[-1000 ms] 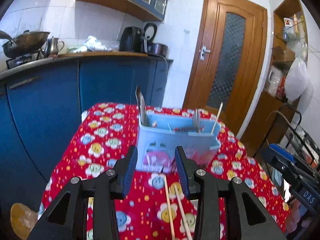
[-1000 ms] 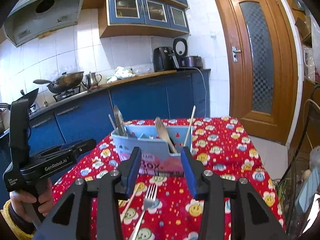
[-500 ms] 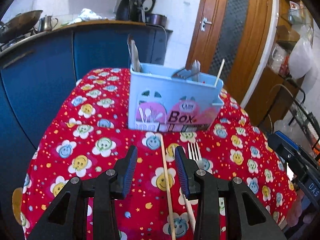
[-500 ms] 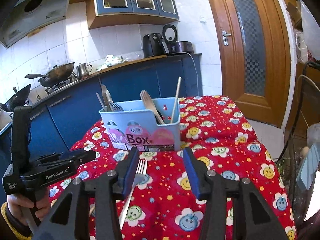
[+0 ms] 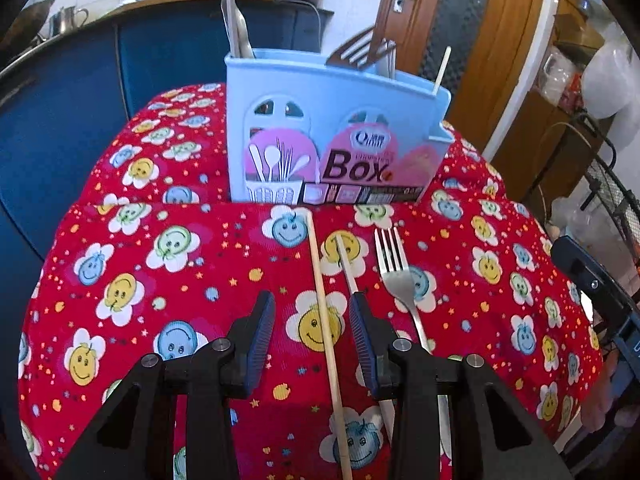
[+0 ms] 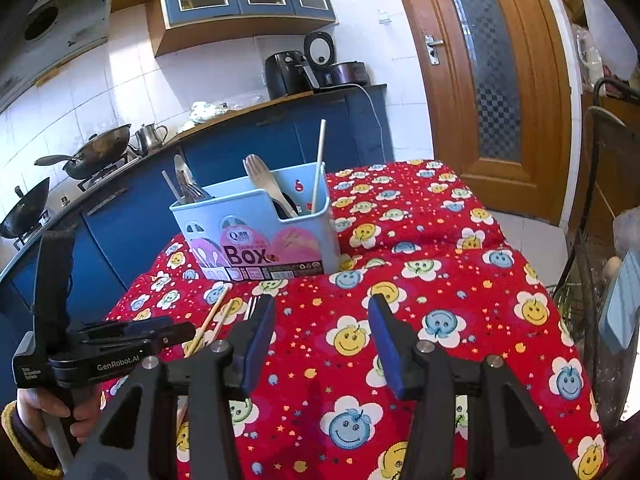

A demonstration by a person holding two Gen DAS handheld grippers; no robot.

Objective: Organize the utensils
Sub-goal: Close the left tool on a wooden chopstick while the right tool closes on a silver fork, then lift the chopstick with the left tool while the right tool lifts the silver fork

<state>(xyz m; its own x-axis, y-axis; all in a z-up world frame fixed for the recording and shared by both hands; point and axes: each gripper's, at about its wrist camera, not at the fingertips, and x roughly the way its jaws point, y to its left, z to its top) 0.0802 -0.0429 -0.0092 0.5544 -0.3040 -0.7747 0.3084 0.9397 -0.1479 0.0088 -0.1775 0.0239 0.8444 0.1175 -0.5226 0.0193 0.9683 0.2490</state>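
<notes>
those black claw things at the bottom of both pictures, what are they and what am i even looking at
They are two hand-held grippers, each with a camera looking along its fingers. One picture is from the left gripper, the other from the right gripper, which also sees the person's hand holding the left one. On the red tablecloth lie two chopsticks and a fork, before a blue utensil box. Neither gripper holds anything; one chopstick lies between the left's open jaws, and the right's are opening.

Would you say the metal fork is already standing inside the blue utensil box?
No, the fork lies flat on the tablecloth before the box.
</notes>
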